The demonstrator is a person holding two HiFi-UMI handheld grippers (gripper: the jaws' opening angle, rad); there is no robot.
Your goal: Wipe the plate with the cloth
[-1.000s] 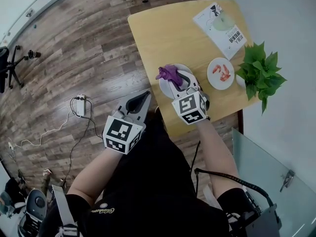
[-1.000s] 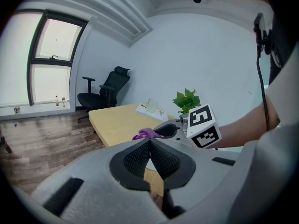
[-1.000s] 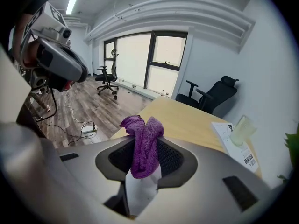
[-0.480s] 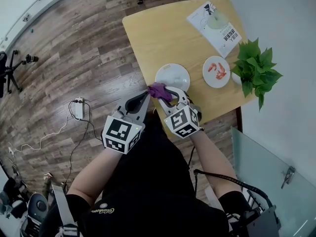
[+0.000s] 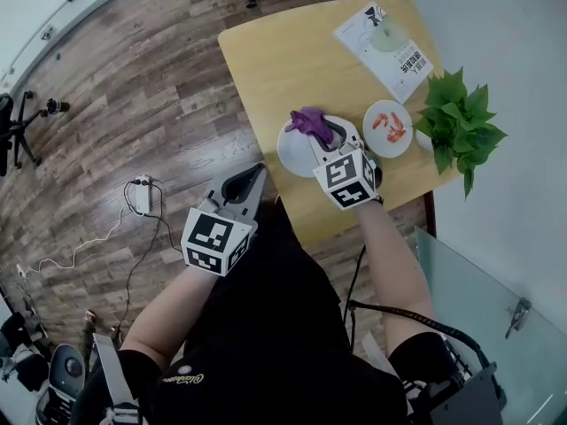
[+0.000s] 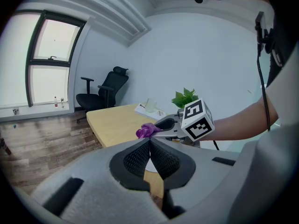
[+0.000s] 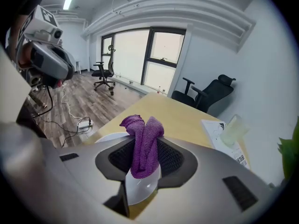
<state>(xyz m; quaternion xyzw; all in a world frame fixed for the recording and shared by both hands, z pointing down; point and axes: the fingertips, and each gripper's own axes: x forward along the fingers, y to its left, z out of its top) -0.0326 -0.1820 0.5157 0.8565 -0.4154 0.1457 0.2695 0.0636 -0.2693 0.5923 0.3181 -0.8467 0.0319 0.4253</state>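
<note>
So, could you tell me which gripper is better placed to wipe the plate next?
The right. The right gripper is shut on the purple cloth over the white plate; the left gripper is shut, empty, and held beside the table.

Right gripper [image 5: 328,138] out front, forearm extended, jaws clamped on purple cloth [image 7: 142,146], marker cube facing up. Left gripper [image 5: 252,177] held low near torso, pointing forward-right, jaws pressed together, nothing between them.
</note>
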